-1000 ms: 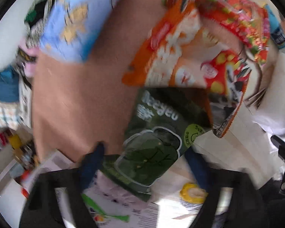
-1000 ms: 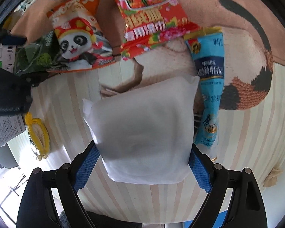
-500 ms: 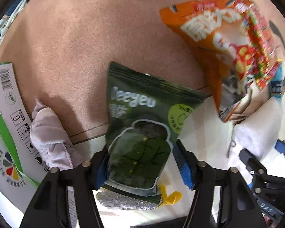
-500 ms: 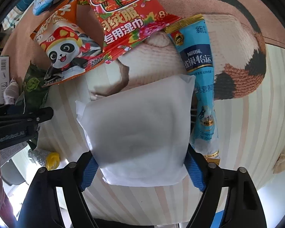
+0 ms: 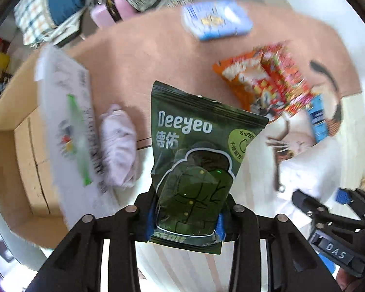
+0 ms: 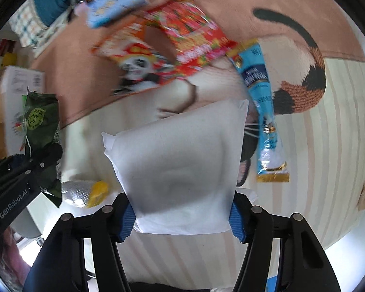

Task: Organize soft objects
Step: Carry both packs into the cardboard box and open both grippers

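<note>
Green pouch now lifted, cardboard box newly beside it.

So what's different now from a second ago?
The left claw has lifted the green Deeyeo bag off the rug and swung it toward the cardboard box, which was not in view before. The right claw still grips the white pouch, and the snack packets stay on the rug.
</note>
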Motion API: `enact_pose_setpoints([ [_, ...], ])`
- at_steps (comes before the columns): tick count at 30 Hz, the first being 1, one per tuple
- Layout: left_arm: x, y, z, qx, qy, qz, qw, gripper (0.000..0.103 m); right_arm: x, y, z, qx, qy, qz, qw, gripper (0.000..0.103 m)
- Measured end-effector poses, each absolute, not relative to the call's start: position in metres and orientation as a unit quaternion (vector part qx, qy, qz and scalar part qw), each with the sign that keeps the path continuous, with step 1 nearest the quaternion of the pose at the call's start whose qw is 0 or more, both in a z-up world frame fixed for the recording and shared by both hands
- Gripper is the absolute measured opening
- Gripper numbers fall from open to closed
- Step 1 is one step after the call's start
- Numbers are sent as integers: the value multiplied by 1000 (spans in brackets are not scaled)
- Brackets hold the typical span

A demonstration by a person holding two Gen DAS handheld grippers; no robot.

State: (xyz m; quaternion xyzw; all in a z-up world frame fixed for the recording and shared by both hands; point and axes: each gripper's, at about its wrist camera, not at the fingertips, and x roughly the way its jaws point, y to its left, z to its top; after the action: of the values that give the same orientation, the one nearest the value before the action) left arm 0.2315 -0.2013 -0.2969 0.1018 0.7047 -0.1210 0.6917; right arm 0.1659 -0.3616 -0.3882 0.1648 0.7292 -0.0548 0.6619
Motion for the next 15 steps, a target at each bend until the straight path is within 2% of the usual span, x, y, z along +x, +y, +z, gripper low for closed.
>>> enact_pose_setpoints([
  [4, 223, -173, -246, 74, 674, -113, 727, 34, 164, -325, -348, 161, 705, -33, 689, 65],
  [7, 230, -135, -232, 53, 656, -109, 745, 34, 184, -309, -319, 157, 687, -12, 710, 65],
  [11, 253, -86, -218, 25, 643, -103, 758, 34, 215, -279, -253, 153, 660, 19, 735, 65],
  [15, 278, -16, -211, -32, 660, -100, 744, 34, 236, -226, -218, 151, 644, 45, 749, 65],
])
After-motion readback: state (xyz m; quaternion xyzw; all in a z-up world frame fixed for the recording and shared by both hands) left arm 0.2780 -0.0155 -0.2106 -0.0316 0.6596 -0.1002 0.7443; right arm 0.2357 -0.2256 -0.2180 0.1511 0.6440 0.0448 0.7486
